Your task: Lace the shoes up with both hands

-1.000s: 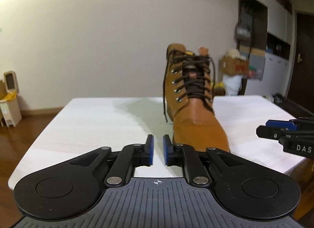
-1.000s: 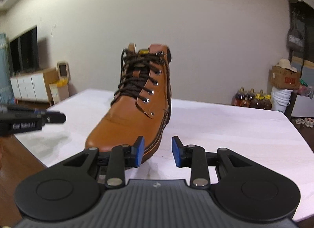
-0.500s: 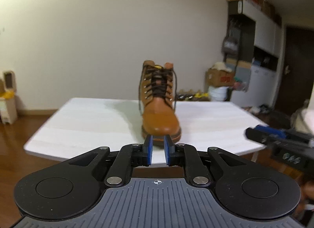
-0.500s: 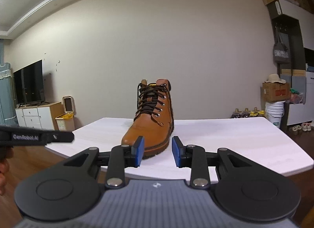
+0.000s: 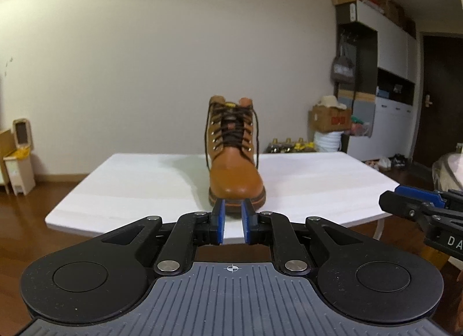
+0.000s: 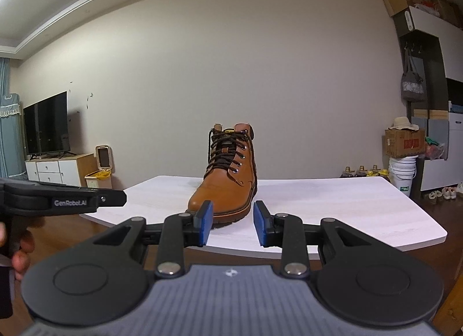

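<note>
Boot (image 5: 235,168) upright on table (image 5: 318,179), toe toward both grippers; left gripper (image 5: 232,224) and right gripper (image 6: 233,224) before table's near edge, apart from boot

Left wrist view: set behind the left gripper (image 5: 232,224), off the table's (image 5: 144,179) near edge, facing the boot (image 5: 235,168) toe-on. Right wrist view: behind the right gripper (image 6: 233,224), same standoff, facing the boot from slightly rightward. Shared: boot, table, back wall; each view catches the other gripper at its edge.
</note>
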